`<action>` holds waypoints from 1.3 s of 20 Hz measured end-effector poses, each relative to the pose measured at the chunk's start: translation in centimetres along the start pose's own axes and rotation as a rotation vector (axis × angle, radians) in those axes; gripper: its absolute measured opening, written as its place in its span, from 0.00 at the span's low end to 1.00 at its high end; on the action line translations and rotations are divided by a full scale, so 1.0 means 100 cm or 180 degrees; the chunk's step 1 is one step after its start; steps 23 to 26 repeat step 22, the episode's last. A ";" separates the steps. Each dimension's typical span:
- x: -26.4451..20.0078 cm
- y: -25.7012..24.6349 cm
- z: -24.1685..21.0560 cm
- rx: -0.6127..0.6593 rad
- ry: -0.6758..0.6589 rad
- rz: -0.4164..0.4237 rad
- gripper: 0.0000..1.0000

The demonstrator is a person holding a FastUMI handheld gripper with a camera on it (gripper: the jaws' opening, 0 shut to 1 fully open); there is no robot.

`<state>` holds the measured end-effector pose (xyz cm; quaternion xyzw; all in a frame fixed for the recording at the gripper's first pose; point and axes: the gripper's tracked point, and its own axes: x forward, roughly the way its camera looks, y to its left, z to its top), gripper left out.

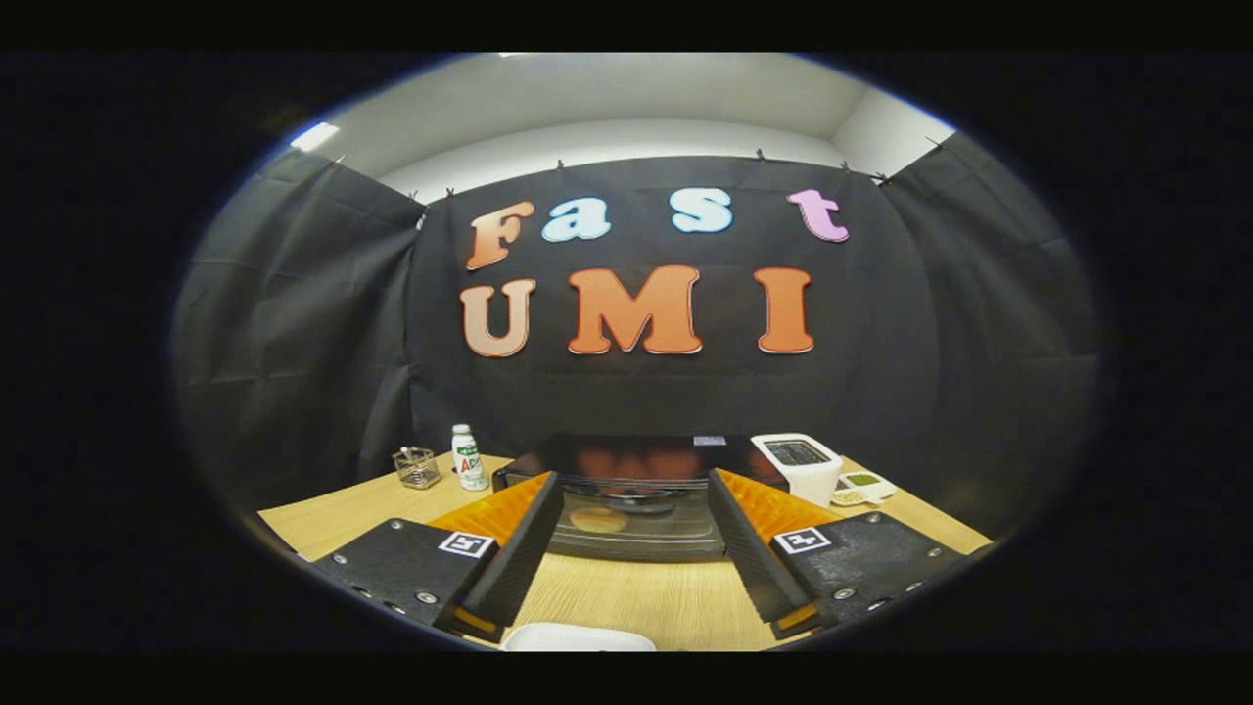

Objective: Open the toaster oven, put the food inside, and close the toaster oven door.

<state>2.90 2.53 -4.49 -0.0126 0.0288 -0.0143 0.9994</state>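
Observation:
A black toaster oven (626,460) stands on the wooden table straight beyond my fingers, its glass door (634,524) upright and closed. Through the glass a roundish pale shape (599,520) shows dimly; I cannot tell what it is. My gripper (634,509) is open, fingers wide apart, held above the table a short way in front of the door, with nothing between them. A white rounded object (578,638), perhaps a plate's rim, lies on the table just below and between the fingers.
Left of the oven stand a small white bottle (469,457) and a wire mesh basket (418,467). To its right sit a white appliance (798,465) and a small tray with greenish items (859,486). Bare wooden table (636,597) lies between the fingers and the oven.

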 end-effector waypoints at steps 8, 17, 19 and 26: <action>-0.045 0.000 0.017 -0.0030 -0.0084 0.0032 0.93; -0.072 -0.002 0.026 0.0136 -0.0163 0.0036 0.94; -0.077 -0.002 0.028 0.0179 -0.0179 0.0025 0.94; -0.083 0.004 0.032 0.0171 -0.0227 0.0017 0.94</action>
